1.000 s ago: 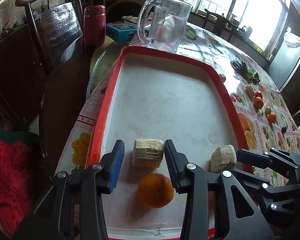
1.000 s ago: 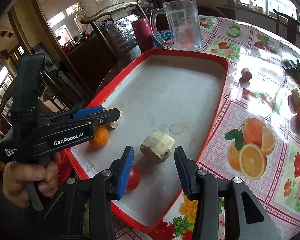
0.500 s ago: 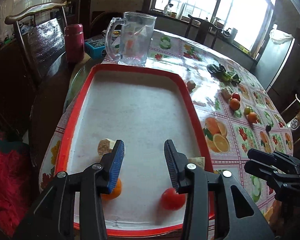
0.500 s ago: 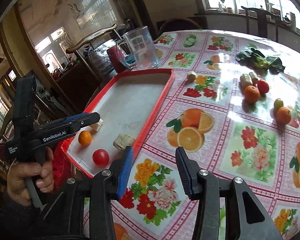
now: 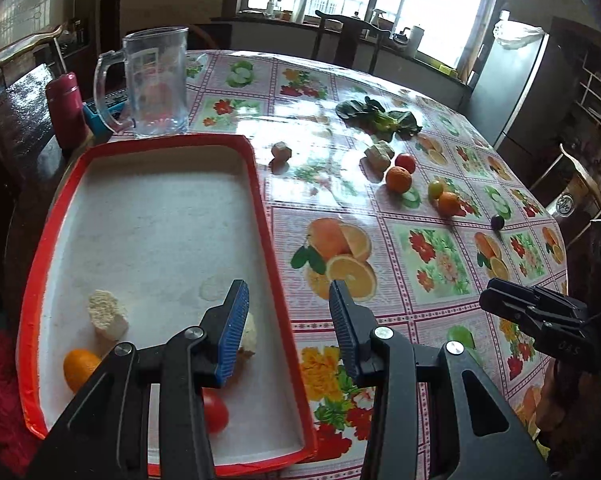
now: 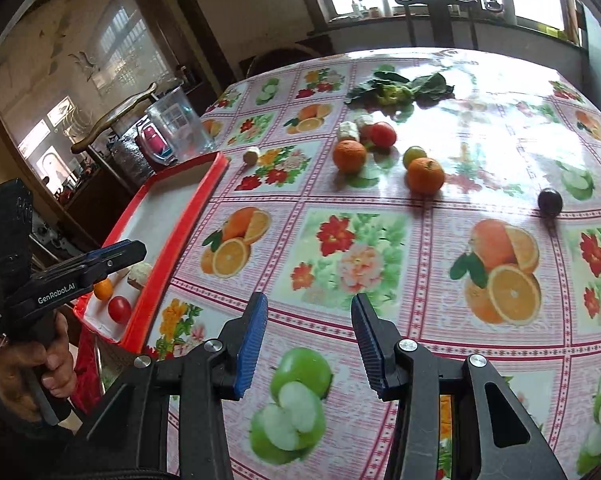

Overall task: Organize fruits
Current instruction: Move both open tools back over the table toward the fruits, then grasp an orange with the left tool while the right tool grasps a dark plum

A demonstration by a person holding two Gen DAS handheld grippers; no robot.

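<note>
The left tool [image 5: 286, 312] hangs with fingers spread and empty over the red tray's [image 5: 260, 200] right rim; just left of and beneath it in the tray lie an orange [image 5: 78, 368], two pale chunks and a tomato [image 5: 216, 412]. The right tool [image 6: 308, 320], also spread and empty, hovers over the surface [image 6: 380, 240]; well ahead of it lie two oranges [image 6: 425, 176], a tomato, a green fruit and a dark plum [image 6: 550, 201].

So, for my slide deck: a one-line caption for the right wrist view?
Open right claw hovers over the floral tablecloth, facing loose oranges; red tray sits left.
</note>
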